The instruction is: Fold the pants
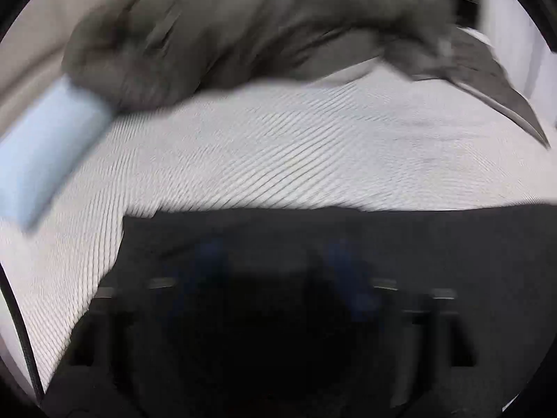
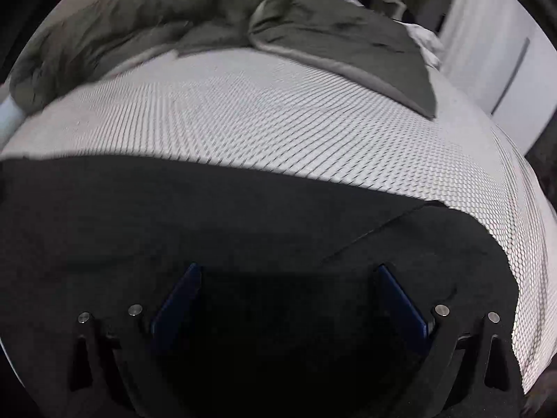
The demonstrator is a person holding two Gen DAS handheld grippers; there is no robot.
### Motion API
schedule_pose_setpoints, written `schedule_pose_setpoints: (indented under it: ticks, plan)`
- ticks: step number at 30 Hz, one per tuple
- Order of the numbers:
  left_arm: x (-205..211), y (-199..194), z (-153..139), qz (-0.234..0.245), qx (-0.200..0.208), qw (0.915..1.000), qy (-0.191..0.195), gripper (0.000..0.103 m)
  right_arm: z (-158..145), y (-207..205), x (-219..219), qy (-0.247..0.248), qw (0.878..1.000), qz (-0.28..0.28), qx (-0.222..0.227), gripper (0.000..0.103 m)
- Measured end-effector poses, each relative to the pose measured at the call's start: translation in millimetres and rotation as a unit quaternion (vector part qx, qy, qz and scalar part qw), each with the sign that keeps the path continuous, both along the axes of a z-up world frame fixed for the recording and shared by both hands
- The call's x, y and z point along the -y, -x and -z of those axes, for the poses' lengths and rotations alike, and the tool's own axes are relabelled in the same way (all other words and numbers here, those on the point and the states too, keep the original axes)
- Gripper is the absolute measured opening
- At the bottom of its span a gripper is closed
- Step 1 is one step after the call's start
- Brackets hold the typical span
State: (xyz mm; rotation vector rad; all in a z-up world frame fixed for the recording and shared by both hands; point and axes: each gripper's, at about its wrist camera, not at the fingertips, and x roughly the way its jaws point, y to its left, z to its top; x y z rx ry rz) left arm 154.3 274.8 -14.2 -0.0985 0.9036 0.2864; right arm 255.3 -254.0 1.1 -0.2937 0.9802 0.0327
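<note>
Black pants (image 1: 435, 244) lie flat on a white textured mattress (image 1: 278, 146) and fill the lower half of both views. In the left wrist view everything is smeared by motion. My left gripper (image 1: 276, 254) hangs low over the pants, and its blue pads (image 1: 209, 261) stand partly apart. The black between them hides whether cloth is pinched. In the right wrist view my right gripper (image 2: 288, 268) stands wide open just above the pants (image 2: 174, 209), with its blue pads (image 2: 181, 292) clear of the fabric. A straight edge or seam (image 2: 376, 233) crosses the cloth at the right.
A crumpled olive-grey duvet (image 1: 243, 28) (image 2: 330, 35) is heaped along the far side of the mattress (image 2: 278, 111). A pale blue object (image 1: 45, 153) lies at the far left, and white bedding (image 2: 424, 41) at the back right. The mattress drops off at the right beside a white wall panel (image 2: 504, 52).
</note>
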Motion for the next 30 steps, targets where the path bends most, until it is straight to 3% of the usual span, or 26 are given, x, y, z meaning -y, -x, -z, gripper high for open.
schedule_pose_setpoints:
  ticks: [2,4,7,10,12,13,15,18,22,27,30]
  plan:
    - [-25.5,-2.2,15.7,-0.017,-0.017,0.9997,0.010,0.009,3.7,-2.3,1.3,0.004,1.000,-0.001,-0.004,0.102]
    - [-37.9,4.6,17.7,-0.031,-0.009,0.9994,0.011,0.007,0.3,0.1,0.1,-0.005,1.000,0.002,-0.005,0.102]
    - [-59.4,15.5,11.4,-0.090,0.010,0.9959,0.008,0.001,0.2,3.3,5.1,-0.012,1.000,0.012,-0.008,0.102]
    - [-64.1,22.8,6.3,-0.093,0.012,0.9954,0.017,0.001,3.8,-0.3,8.6,-0.018,1.000,0.016,-0.011,0.102]
    - [-48.6,37.6,-3.6,-0.103,0.016,0.9945,-0.003,0.003,5.5,-5.6,14.2,-0.025,0.999,0.016,-0.012,0.102]
    - [-34.3,48.4,-8.8,-0.074,0.021,0.9970,-0.007,0.005,6.1,-9.0,17.6,-0.027,0.999,0.015,-0.012,0.102]
    - [-13.0,60.1,-5.4,-0.030,0.010,0.9990,-0.030,0.023,6.4,-9.1,19.9,-0.029,0.999,0.012,-0.012,0.102]
    - [-22.6,61.6,16.0,-0.064,-0.021,0.9966,-0.048,0.022,7.7,-7.6,20.9,-0.029,1.000,0.006,-0.010,0.102]
    - [-23.9,63.5,8.6,-0.087,-0.011,0.9945,-0.058,0.020,9.2,-4.4,23.4,-0.036,0.999,0.001,-0.008,0.102]
    - [4.3,85.0,-6.3,-0.030,-0.011,0.9993,-0.020,0.026,2.8,0.6,21.1,-0.033,0.999,-0.001,-0.010,0.102]
    - [3.9,91.7,7.7,-0.024,-0.041,0.9976,-0.050,0.031,-5.8,14.1,9.5,-0.033,0.999,-0.031,0.000,0.102]
